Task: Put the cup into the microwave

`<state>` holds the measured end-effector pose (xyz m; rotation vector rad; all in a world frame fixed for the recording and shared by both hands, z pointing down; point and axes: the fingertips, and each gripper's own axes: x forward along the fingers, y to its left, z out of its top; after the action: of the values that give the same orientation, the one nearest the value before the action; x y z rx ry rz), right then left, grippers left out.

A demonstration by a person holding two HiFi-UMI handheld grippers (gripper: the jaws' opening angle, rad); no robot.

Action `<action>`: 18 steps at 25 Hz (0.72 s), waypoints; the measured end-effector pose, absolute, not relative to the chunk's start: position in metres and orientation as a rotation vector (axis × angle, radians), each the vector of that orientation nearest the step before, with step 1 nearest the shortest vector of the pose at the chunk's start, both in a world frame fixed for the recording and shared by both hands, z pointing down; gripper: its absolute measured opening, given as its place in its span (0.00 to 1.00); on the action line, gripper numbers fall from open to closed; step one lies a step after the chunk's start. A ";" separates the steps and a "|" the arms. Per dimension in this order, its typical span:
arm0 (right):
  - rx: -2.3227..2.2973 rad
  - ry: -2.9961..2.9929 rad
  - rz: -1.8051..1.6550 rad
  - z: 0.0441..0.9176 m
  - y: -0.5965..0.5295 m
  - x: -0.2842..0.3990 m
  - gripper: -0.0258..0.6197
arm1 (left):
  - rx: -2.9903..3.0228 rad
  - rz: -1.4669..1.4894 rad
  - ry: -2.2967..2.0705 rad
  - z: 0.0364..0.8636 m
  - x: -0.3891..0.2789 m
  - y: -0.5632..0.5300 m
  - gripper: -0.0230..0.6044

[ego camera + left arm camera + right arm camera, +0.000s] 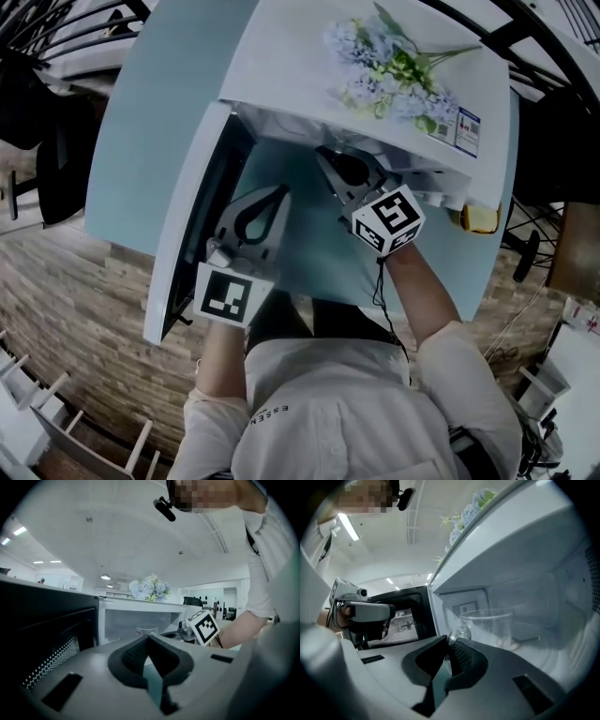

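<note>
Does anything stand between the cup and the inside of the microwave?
Nothing visible does. The door is swung open to the side, and the cup, held at its handle by the right gripper, is inside the opening of the microwave.

In the right gripper view, the base of the cup (490,625) lay hidden behind the body of the right gripper (450,641); in the head view, the roof of the microwave (291,66) hid the cup wholly; the sticker (467,131) at that roof's right corner was too small to read.
</note>
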<state>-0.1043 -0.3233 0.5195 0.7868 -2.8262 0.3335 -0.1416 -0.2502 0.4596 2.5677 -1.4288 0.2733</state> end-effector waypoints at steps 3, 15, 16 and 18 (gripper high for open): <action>0.795 -2.822 0.322 0.525 -0.331 -0.106 0.07 | 2.575 0.279 -1.426 0.461 -0.141 -0.253 0.04; 0.830 -2.805 0.248 0.533 -0.355 -0.110 0.07 | 2.545 0.277 -1.446 0.466 -0.149 -0.263 0.04; 0.829 -2.804 0.249 0.533 -0.356 -0.110 0.07 | 2.541 0.275 -1.449 0.466 -0.150 -0.263 0.04; 0.832 -2.800 0.252 0.533 -0.358 -0.111 0.07 | 2.539 0.274 -1.452 0.467 -0.150 -0.264 0.04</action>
<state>-0.1107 -0.3581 0.5328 0.8316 -2.7996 0.2525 -0.1501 -0.2642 0.4666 2.5386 -1.4518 0.2735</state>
